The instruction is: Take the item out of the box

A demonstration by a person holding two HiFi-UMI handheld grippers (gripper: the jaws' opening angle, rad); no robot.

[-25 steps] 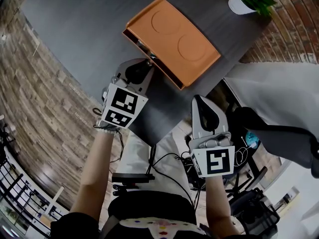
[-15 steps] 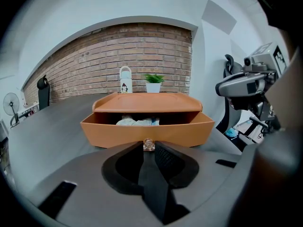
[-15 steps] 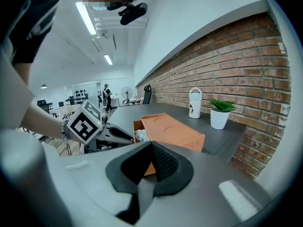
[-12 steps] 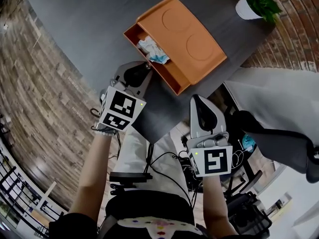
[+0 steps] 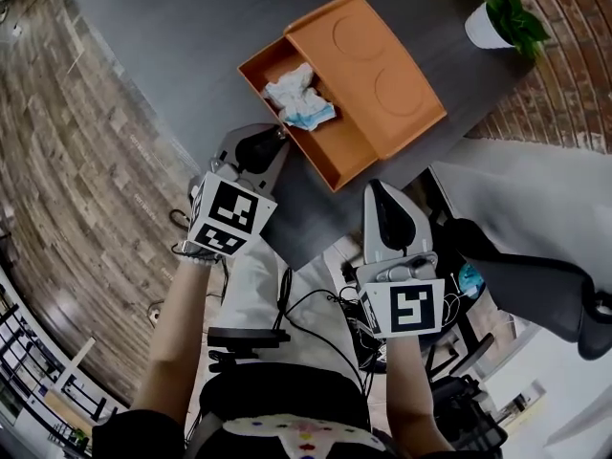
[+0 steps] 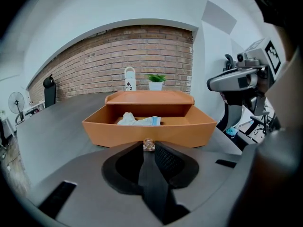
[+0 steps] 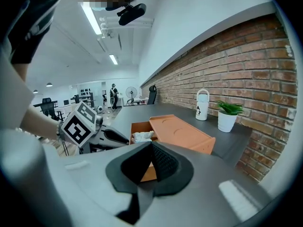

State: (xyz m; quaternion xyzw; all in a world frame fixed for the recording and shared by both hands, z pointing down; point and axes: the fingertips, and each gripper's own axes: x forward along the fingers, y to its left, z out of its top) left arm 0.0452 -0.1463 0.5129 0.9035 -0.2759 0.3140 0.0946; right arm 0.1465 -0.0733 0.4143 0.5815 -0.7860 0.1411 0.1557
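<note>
An orange box (image 5: 382, 75) lies on the dark table (image 5: 172, 46), and its drawer (image 5: 337, 156) stands pulled out toward me. A crumpled white and blue item (image 5: 298, 98) lies in the drawer's far left part, also seen in the left gripper view as the item (image 6: 137, 121). My left gripper (image 5: 280, 134) is shut on the small knob (image 6: 149, 144) at the middle of the drawer front (image 6: 113, 132). My right gripper (image 5: 379, 189) hangs shut and empty just off the table's near edge, to the right of the drawer; its tips (image 7: 151, 145) point toward the box (image 7: 182, 129).
A potted plant (image 5: 499, 22) and a white bottle (image 6: 129, 78) stand at the table's far side by the brick wall (image 7: 246, 65). A grey chair (image 5: 535, 199) and cables (image 5: 316, 304) lie below the table's near edge.
The drawer has slid out of the box toward me with my left gripper on its knob, uncovering the white and blue item. My right gripper has stayed where it was.
</note>
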